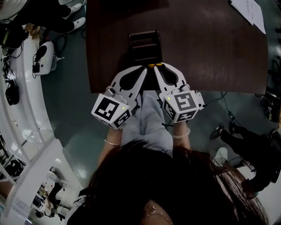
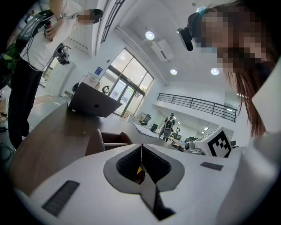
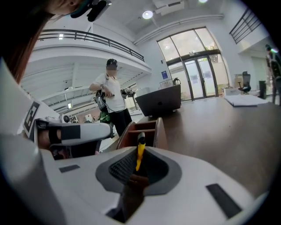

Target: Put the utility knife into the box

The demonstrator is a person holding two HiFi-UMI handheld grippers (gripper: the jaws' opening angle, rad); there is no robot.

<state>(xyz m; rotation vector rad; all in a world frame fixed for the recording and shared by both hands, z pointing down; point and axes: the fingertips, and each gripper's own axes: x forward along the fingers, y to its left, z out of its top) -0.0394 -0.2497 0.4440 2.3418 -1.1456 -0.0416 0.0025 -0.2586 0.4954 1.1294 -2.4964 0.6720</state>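
Observation:
A dark wooden box (image 1: 144, 44) with open compartments stands on the brown table (image 1: 210, 48), just beyond both grippers. My right gripper (image 1: 158, 66) is shut on the yellow-and-black utility knife (image 3: 140, 153), which sticks up between its jaws with its tip toward the box (image 3: 145, 131). In the head view a bit of the knife's yellow (image 1: 151, 65) shows between the two gripper tips at the table's near edge. My left gripper (image 1: 144, 67) sits close beside the right one. Its jaws meet in a thin line, and a sliver of yellow (image 2: 139, 169) shows behind them.
A closed laptop (image 3: 159, 101) lies on the far side of the table. White papers (image 1: 250, 11) rest at one table corner. A person in a white shirt (image 3: 112, 92) stands past the table's end. Cables and equipment (image 1: 41, 57) lie on the floor left.

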